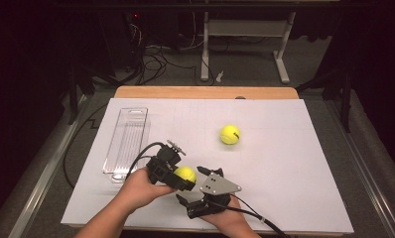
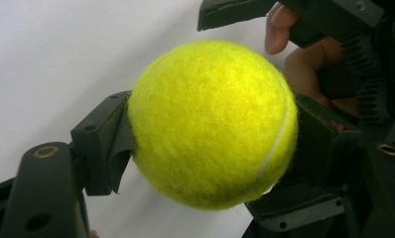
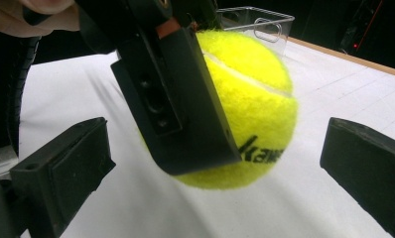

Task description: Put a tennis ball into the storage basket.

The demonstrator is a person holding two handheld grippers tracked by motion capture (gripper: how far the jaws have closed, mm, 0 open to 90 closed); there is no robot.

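From above, the left gripper [image 1: 179, 177] clamps a yellow tennis ball [image 1: 185, 173] over the white worktop [image 1: 285, 163]; a second ball [image 1: 230, 134] and a clear tray [image 1: 127, 140] lie apart. The left gripper view shows fuzzy felt and a white seam. The right gripper view shows black lettering, partly hidden, and the right gripper [image 3: 225, 163] with jaws spread wide, clear of the ball.

White paper-covered table [image 1: 285, 163] brightly lit from above, dark surrounding room, soft shadows under the fuzzy yellow tennis ball [image 3: 250, 109], sharp close-ups, slight softness at edges, mild overexposure on white surface.
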